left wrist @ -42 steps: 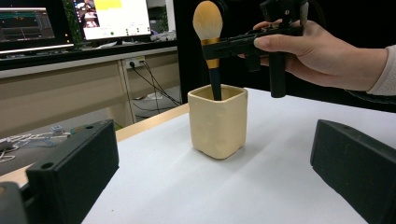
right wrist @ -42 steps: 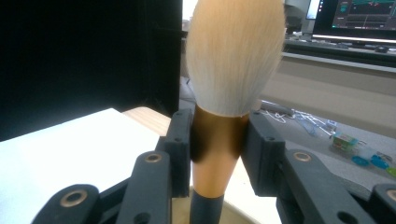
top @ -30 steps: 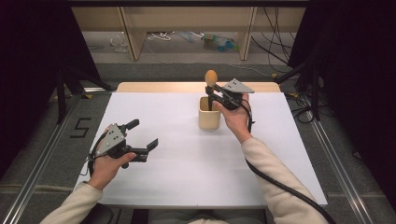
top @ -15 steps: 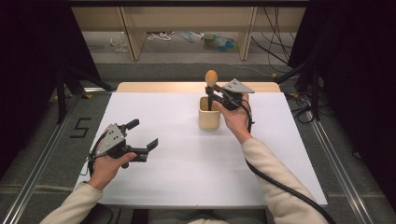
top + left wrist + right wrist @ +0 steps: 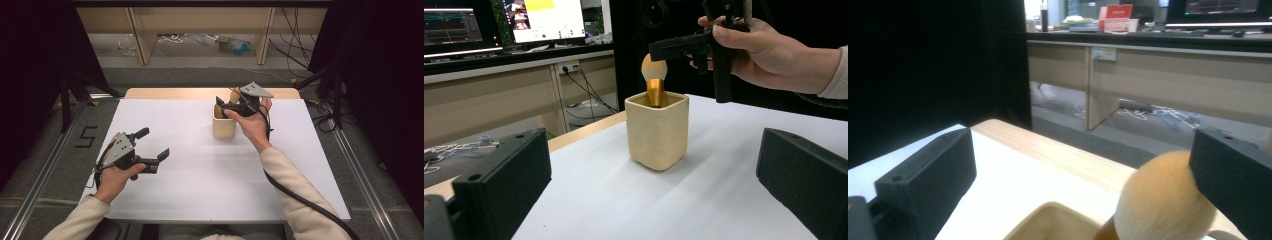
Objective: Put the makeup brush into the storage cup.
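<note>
count: one cream square-sided ceramic cup (image 5: 223, 125), one makeup brush with a gold ferrule and a pale orange rounded bristle head (image 5: 654, 70), two hand-held black tongs, one white-topped desk (image 5: 200, 170) with a bare wood strip along its far edge.

brush: stands nearly upright in the cup, long axis close to vertical, bristle head up and clear of the rim, gold ferrule entering the cup mouth. handle below the ferrule is hidden inside the cup. in the right gripper view the bristle head (image 5: 1163, 200) is blurred and touches the inner face of the right-hand jaw; the left-hand jaw is well apart from it.

cup: upright on the far middle part of the desk, near the wood strip. the brush is what shows in it; the rest of the inside cannot be seen.

right tongs (image 5: 231, 102): held by the right hand (image 5: 252, 122) above the cup mouth, jaws spread, one on each side of the brush head, not pinching it.

left tongs (image 5: 152, 145): held by the left hand (image 5: 116, 176) low over the near left part of the desk, well apart from the cup, jaws spread wide with nothing between them. in the left gripper view the cup sits between and beyond the two jaws.
</note>
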### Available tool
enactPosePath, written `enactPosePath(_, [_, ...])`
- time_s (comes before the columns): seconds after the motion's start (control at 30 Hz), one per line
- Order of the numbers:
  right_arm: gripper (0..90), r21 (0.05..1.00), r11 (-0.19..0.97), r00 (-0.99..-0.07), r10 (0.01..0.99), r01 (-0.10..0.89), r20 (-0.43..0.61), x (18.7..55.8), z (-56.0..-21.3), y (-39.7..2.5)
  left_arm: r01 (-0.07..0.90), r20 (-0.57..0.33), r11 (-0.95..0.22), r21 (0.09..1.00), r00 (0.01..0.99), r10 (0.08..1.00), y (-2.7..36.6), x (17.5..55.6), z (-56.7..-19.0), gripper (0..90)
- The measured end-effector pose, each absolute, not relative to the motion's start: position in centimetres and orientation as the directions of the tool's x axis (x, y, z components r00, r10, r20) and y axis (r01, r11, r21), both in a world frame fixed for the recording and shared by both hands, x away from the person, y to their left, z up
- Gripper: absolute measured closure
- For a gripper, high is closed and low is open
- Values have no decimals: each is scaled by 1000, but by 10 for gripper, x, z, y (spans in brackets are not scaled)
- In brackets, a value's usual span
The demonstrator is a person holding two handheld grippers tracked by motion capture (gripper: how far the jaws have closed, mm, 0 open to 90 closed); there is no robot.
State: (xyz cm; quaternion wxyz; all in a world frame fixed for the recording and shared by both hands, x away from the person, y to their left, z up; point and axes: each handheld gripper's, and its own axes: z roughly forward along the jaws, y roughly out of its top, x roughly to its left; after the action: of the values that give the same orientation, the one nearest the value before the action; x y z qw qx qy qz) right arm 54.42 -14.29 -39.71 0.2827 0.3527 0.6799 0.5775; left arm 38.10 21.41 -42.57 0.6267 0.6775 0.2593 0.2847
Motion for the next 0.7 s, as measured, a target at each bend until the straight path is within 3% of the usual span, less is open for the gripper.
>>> enactPosePath(0.7, [3,986,87,-591,806,145,16,540,-394,-146,-12,65,-79,997,705,707,214,381,-425,7])
